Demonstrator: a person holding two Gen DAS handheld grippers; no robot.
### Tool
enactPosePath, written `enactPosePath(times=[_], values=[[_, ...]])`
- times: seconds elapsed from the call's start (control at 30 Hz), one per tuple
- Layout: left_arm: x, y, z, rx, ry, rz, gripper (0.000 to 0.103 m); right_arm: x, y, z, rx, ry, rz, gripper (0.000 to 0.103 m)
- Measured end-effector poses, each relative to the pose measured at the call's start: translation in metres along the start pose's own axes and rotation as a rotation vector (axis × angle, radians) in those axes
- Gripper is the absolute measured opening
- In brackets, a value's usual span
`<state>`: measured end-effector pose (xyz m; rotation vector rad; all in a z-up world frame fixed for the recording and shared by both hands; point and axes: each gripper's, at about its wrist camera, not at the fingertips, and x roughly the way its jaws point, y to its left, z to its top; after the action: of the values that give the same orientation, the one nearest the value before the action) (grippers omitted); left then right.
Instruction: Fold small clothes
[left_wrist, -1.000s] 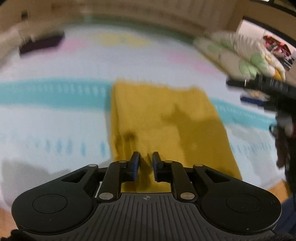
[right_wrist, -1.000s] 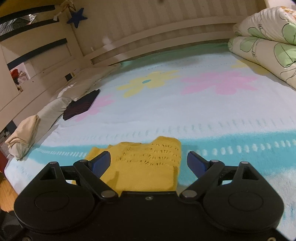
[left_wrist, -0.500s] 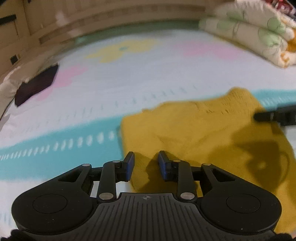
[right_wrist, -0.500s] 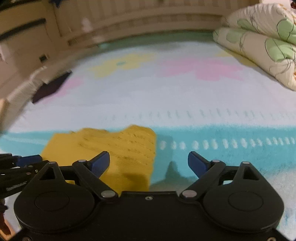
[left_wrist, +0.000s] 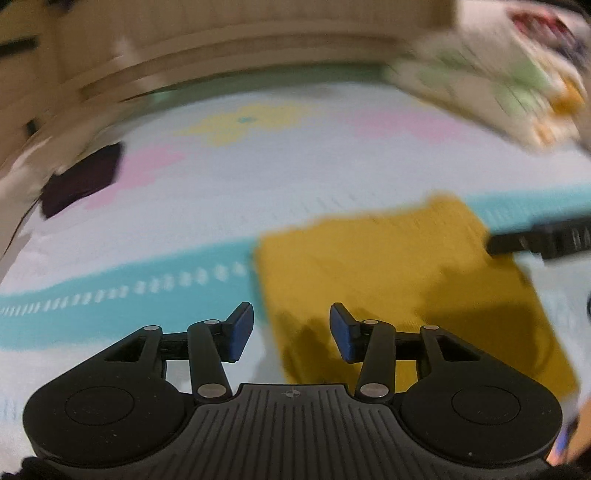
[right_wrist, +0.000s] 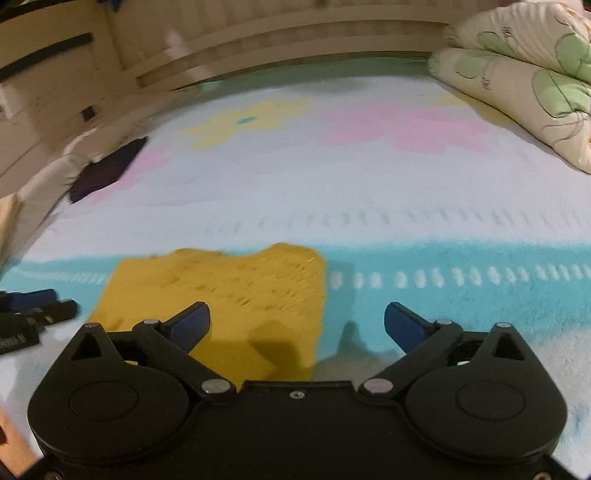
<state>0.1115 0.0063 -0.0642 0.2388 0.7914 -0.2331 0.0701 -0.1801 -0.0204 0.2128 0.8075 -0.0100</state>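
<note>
So the mustard-yellow knit garment (left_wrist: 399, 291) is lying flat as a folded rectangle on the bed's flowery blanket (right_wrist: 332, 192), right across its turquoise stripe. The left gripper (left_wrist: 291, 328) hangs over the garment's near left corner with its fingers spreading and nothing between them, while the right gripper (right_wrist: 297, 325) sits at the garment's right edge, fingers wide and still widening, not pinching anything either. Past the garment, a dark folded cloth (right_wrist: 107, 170) lies on the far left and a rolled floral quilt (right_wrist: 524, 81) on the far right.
</note>
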Motion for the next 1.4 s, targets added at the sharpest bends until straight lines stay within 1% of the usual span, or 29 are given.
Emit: enactPosePath(times=[0.07, 0.13, 0.2, 0.27, 0.37, 0.47, 0.53, 0.6, 0.67, 0.73, 0.83, 0.9, 0.97, 1.0, 1.07, 1.13, 1.23, 1.37, 1.4], values=[[0.006, -0.01, -0.014, 0.036, 0.063, 0.007, 0.045, -0.001, 0.007, -0.009, -0.042, 0.053, 0.014, 0.102], [0.0, -0.012, -0.022, 0.022, 0.054, 0.025, 0.045, 0.0, 0.017, -0.022, -0.112, 0.125, 0.002, 0.102], [-0.006, -0.01, -0.026, 0.014, 0.078, 0.022, 0.045, -0.001, 0.025, -0.038, -0.177, 0.205, -0.01, 0.102], [-0.012, -0.008, -0.031, -0.012, 0.091, 0.018, 0.045, -0.001, 0.028, -0.052, -0.214, 0.257, -0.007, 0.102], [-0.018, -0.001, -0.039, -0.066, 0.103, 0.014, 0.045, -0.015, 0.028, -0.066, -0.181, 0.267, 0.001, 0.102], [-0.028, 0.002, -0.048, -0.102, 0.111, 0.01, 0.045, -0.031, 0.026, -0.076, -0.137, 0.259, 0.008, 0.102], [-0.034, 0.002, -0.05, -0.11, 0.099, 0.016, 0.045, -0.042, 0.02, -0.078, -0.098, 0.233, 0.009, 0.102], [-0.042, -0.001, -0.053, -0.124, 0.075, 0.021, 0.045, -0.052, 0.019, -0.074, -0.058, 0.176, 0.0, 0.102], [-0.05, -0.003, -0.055, -0.137, 0.038, 0.025, 0.045, -0.063, 0.015, -0.074, -0.025, 0.11, -0.004, 0.102], [-0.058, -0.008, -0.053, -0.139, -0.013, 0.047, 0.045, -0.071, 0.014, -0.072, -0.007, 0.056, 0.0, 0.102], [-0.068, -0.019, -0.047, -0.126, -0.062, 0.126, 0.045, -0.082, 0.018, -0.073, 0.005, -0.024, 0.001, 0.102], [-0.074, -0.029, -0.043, -0.102, -0.093, 0.194, 0.045, -0.087, 0.021, -0.071, 0.009, -0.073, 0.033, 0.102], [-0.077, -0.036, -0.039, -0.09, -0.1, 0.23, 0.045, -0.091, 0.028, -0.071, 0.014, -0.11, 0.053, 0.102], [-0.078, -0.039, -0.038, -0.089, -0.096, 0.235, 0.045, -0.094, 0.032, -0.071, 0.015, -0.119, 0.052, 0.102], [-0.083, -0.043, -0.039, -0.082, -0.082, 0.219, 0.045, -0.099, 0.04, -0.072, 0.013, -0.137, 0.031, 0.102], [-0.087, -0.045, -0.04, -0.082, -0.079, 0.177, 0.045, -0.11, 0.045, -0.078, 0.023, -0.165, -0.007, 0.102], [-0.093, -0.044, -0.046, -0.117, -0.077, 0.135, 0.045, -0.118, 0.052, -0.082, 0.009, -0.195, -0.044, 0.102], [-0.1, -0.044, -0.053, -0.146, -0.067, 0.117, 0.045, -0.125, 0.064, -0.084, -0.019, -0.217, -0.14, 0.102], [-0.101, -0.043, -0.054, -0.15, -0.067, 0.115, 0.045, -0.125, 0.064, -0.084, -0.024, -0.214, -0.148, 0.102]])
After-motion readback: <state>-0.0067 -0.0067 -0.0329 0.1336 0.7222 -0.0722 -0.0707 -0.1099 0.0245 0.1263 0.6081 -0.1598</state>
